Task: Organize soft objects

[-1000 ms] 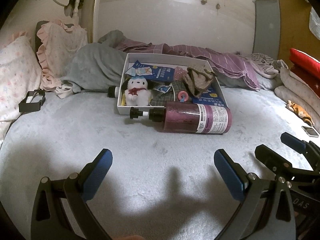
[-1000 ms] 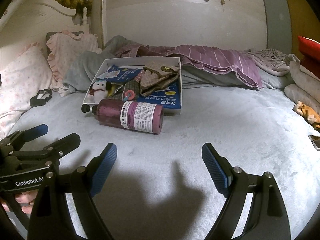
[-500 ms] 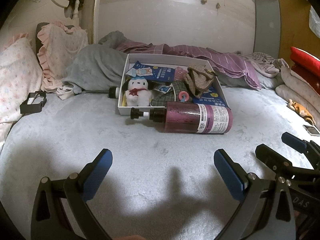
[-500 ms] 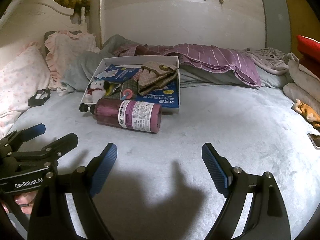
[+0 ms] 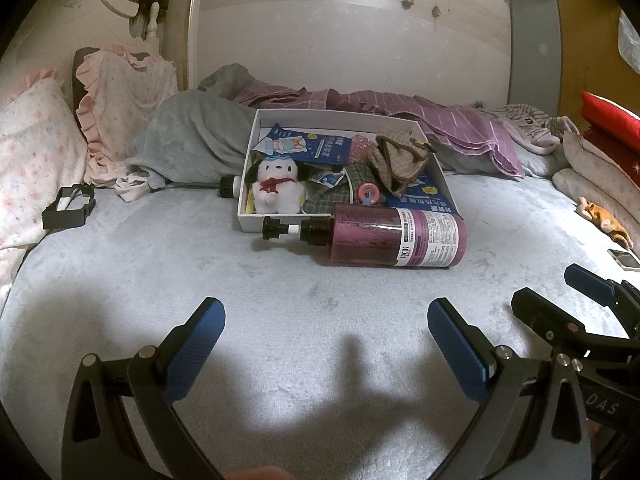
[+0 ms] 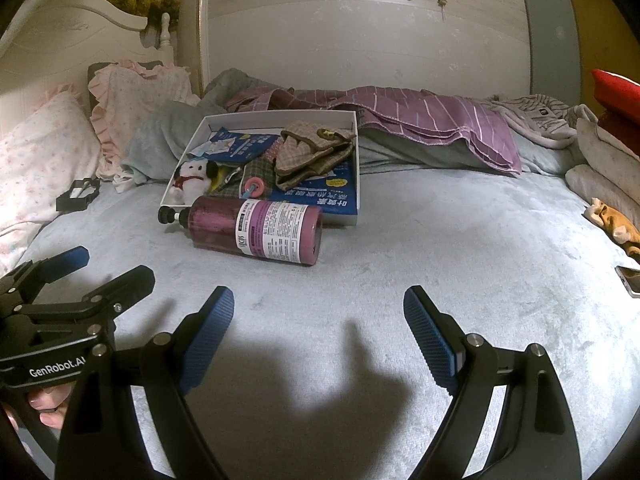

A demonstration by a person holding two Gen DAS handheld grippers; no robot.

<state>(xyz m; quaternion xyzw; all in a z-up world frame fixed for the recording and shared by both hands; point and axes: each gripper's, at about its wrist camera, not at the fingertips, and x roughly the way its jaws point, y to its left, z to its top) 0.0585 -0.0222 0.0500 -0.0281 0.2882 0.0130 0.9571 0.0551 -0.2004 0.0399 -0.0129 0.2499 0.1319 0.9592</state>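
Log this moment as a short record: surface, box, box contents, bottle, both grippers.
surface: pale blue bedspread
box: white box, open, on the bedspread near the rumpled bedding
box contents: white plush dog, tan checked cloth, green plaid cloth, blue packets, pink ring
bottle: purple pump bottle lying on its side outside the box, against its near wall
left gripper: jaws wide apart, empty, above the bedspread
right gripper: jaws wide apart, empty
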